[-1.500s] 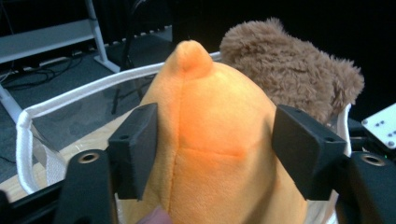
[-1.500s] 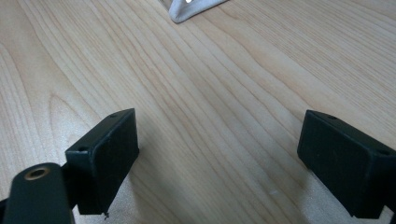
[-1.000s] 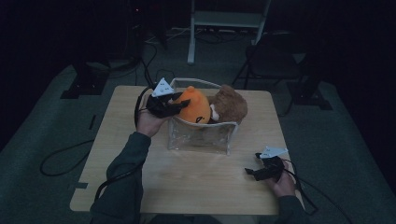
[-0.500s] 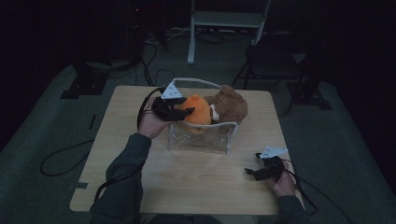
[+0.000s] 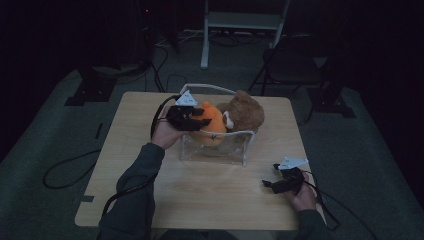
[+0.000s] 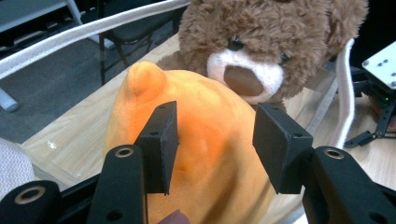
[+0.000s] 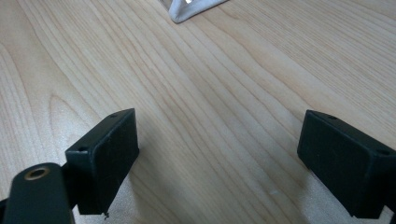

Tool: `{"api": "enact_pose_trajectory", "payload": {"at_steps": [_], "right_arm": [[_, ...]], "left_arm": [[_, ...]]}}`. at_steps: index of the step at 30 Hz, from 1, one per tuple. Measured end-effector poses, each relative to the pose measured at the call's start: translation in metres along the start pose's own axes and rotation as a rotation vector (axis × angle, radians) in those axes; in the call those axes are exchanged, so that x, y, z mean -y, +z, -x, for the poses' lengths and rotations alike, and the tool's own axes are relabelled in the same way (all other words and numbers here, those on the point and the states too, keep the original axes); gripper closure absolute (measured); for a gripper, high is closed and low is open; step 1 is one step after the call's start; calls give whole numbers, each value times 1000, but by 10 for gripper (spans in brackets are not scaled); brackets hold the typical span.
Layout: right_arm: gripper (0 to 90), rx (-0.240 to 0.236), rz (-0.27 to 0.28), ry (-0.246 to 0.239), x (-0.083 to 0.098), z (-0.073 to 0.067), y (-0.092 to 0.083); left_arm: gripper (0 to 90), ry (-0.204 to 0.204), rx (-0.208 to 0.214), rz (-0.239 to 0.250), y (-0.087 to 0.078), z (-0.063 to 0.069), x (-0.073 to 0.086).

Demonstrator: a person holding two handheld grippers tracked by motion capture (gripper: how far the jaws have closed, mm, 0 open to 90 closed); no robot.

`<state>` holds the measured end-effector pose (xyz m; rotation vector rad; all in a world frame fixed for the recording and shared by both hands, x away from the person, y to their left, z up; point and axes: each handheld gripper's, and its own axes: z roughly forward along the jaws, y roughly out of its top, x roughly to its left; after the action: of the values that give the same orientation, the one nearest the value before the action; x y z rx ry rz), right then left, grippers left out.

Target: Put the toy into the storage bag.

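keep the left hand-held gripper (image 6: 215,140), jaws just opened and apart astride the soft orange plush toy (image 6: 196,154) in the clear plastic bag (image 5: 215,150) beside the brown teddy bear (image 6: 266,42), centred before squeezing; leave the right hand-held gripper (image 7: 217,163) wide over the pale wooden worktop (image 7: 187,93).

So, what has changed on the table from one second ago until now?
The left gripper has just opened its jaws: they now stand apart in front of the orange plush toy, not pressing it. The hand has shifted only slightly over the clear bag. The orange toy and the brown teddy bear sit in the bag as before, and the right gripper rests open on the wooden table.
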<state>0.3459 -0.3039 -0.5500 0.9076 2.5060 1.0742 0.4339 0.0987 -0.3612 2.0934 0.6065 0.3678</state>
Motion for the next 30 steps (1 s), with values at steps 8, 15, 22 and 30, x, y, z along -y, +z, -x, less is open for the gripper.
{"api": "enact_pose_trajectory", "payload": {"at_steps": [8,15,22,30], "right_arm": [[117,0,0,0,0,0,0],[117,0,0,0,0,0,0],[117,0,0,1,0,0,0],[117,1,0,0,0,0,0]], "left_arm": [[519,-12,-16,-39,2,-3,6],[541,-21,-8,-20,-1,-4,9],[550,-29,3,-7,-4,-6,11],[546,-50,6,22,-13,-10,15]]}}
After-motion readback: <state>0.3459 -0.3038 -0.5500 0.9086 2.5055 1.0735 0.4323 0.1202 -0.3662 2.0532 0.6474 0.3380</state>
